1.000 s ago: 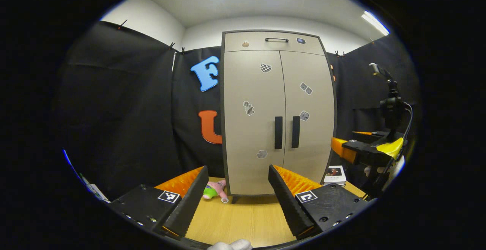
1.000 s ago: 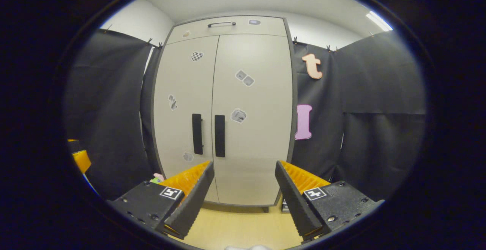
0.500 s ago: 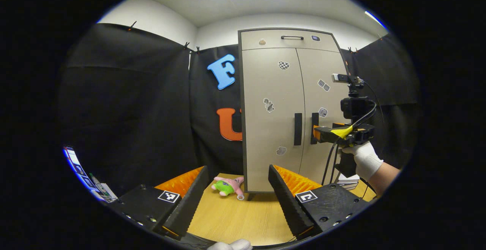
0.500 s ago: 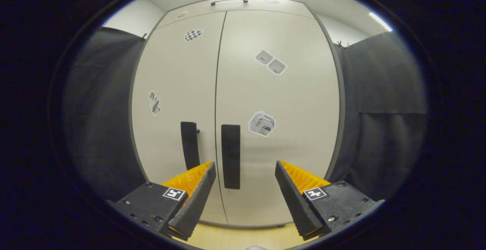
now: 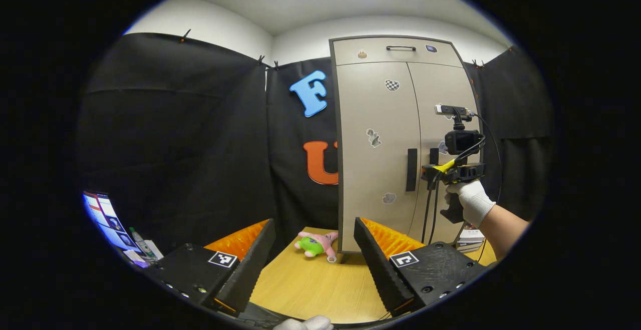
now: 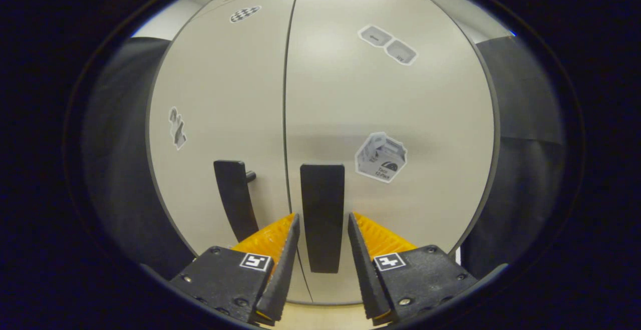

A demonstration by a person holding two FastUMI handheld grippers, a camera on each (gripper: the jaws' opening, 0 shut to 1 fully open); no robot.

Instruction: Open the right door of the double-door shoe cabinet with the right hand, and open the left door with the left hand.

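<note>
We straddle right door handle [image 6: 322,215], right gripper [image 6: 323,250] fingers apart, not clamping; left gripper [image 5: 314,255] spread, idle. Handle looks rigid, door light; grip mid-bar.

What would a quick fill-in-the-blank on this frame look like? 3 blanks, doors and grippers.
1. Both cabinet doors are ____.
2. The right gripper has its fingers on either side of the ____ door's handle, not yet pressing it.
3. The left gripper hangs back over the table with its jaws ____.

Missing words: shut; right; open
</note>
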